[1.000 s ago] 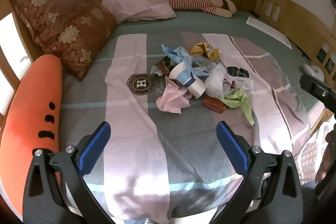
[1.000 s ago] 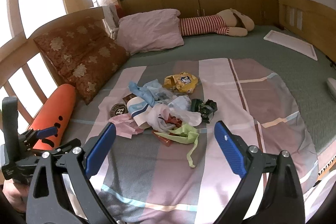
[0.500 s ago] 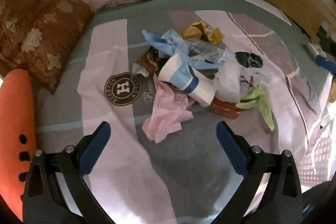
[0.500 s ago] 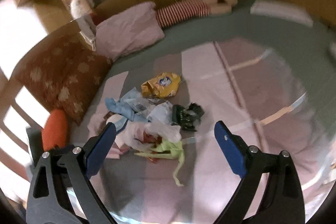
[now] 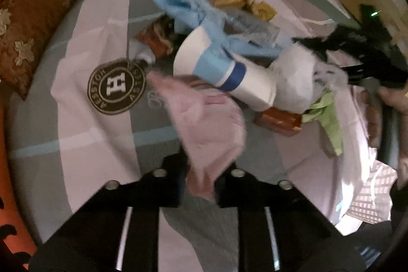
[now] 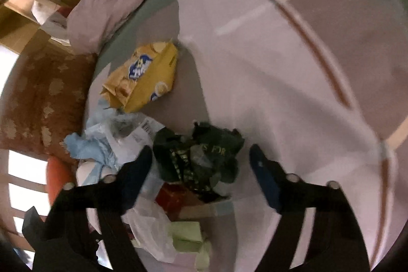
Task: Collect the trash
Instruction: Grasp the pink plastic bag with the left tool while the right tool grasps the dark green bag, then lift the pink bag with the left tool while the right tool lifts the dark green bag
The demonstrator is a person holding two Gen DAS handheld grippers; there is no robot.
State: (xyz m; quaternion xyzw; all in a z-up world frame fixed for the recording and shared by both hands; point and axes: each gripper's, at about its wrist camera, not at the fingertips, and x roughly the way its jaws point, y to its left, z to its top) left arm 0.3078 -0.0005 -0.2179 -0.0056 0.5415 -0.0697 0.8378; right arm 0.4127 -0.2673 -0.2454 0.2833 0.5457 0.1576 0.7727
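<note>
Left gripper (image 5: 200, 185): our jaws are closing, pinched on the near corner of the pink tissue (image 5: 204, 124) lying on the striped bedspread (image 5: 97, 134).
Trash pile: paper cup (image 5: 224, 73) behind the tissue.
Right gripper (image 6: 201, 165): closing around the dark crumpled wrapper (image 6: 201, 157), pads not yet touching.

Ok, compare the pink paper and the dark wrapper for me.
The pink paper is pale, soft and crumpled; the dark wrapper is blackish green with gold print. The paper is pinched in the closing left claw; the wrapper sits between the closing right claw's pads, not yet pressed. The paper lies at the pile's near edge, the wrapper beside the yellow bag. Both are crumpled trash.
</note>
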